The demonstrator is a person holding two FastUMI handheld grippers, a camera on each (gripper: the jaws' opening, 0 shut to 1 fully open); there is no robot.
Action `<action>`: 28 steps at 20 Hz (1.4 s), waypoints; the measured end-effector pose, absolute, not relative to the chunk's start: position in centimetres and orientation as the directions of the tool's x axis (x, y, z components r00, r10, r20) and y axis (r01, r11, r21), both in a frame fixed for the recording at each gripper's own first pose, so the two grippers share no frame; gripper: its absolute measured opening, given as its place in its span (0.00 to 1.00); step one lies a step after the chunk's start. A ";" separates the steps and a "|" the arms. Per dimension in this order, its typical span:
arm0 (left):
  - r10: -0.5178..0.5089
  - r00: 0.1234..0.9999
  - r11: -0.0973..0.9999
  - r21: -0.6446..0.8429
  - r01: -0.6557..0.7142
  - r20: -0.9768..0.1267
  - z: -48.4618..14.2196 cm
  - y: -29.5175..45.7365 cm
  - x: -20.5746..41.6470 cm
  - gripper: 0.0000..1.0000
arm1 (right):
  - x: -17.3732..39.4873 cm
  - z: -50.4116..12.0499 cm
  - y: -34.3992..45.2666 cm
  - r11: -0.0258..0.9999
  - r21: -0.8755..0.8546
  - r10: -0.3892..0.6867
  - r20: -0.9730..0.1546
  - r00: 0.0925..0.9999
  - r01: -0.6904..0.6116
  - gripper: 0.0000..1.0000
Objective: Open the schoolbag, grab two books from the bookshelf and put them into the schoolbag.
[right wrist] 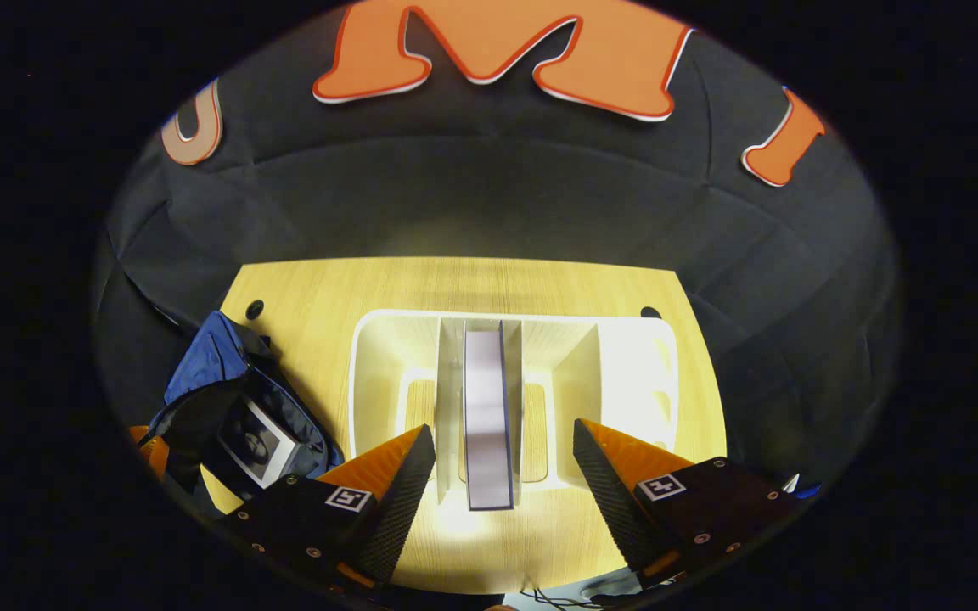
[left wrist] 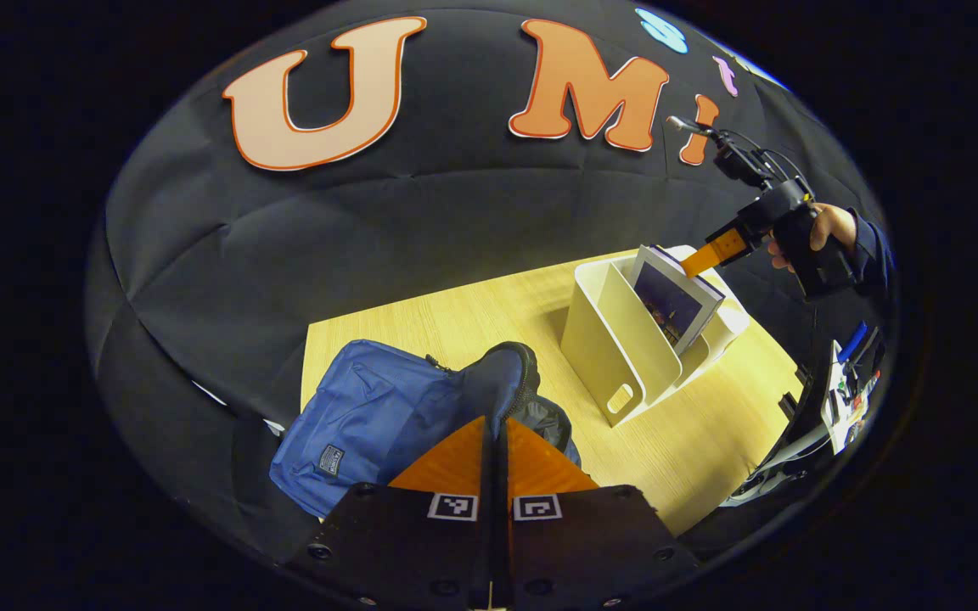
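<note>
Here the right gripper [right wrist: 502, 475] hangs over the bookshelf [right wrist: 642, 339], fingers apart and straddling the book [right wrist: 487, 407], whose spine runs straight ahead between them. The left gripper [left wrist: 496, 441], fingers together, pinches the bag's [left wrist: 370, 407] open flap beside the shelf.

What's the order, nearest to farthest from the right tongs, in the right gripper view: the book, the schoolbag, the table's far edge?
1. Book: upright in the white bookshelf, straight ahead between the open right tongs.
2. Schoolbag: off to the left, open.
3. Table's far edge: beyond the bookshelf.
</note>
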State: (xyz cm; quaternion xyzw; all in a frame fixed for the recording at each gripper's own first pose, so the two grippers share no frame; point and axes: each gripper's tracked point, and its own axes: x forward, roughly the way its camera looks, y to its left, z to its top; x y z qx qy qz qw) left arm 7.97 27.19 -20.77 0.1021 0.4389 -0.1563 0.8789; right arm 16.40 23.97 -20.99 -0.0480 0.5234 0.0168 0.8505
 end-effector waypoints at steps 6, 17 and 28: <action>-0.195 0.563 0.938 0.017 0.347 -0.803 -21.2 27.2 7.6 0.01 | 17.1 -24.2 24.1 0.991 -0.112 -0.077 -0.929 0.363 -0.079 0.72; -0.212 0.558 0.940 -0.012 0.341 -0.802 -21.7 27.0 7.1 0.01 | 15.8 -23.8 24.6 0.998 -0.021 -0.004 -0.969 0.246 -0.066 0.32; -0.218 0.560 0.936 -0.008 0.352 -0.800 -21.7 26.9 7.3 0.01 | 14.7 -12.0 21.7 0.994 0.102 0.113 -0.903 0.414 -0.049 0.30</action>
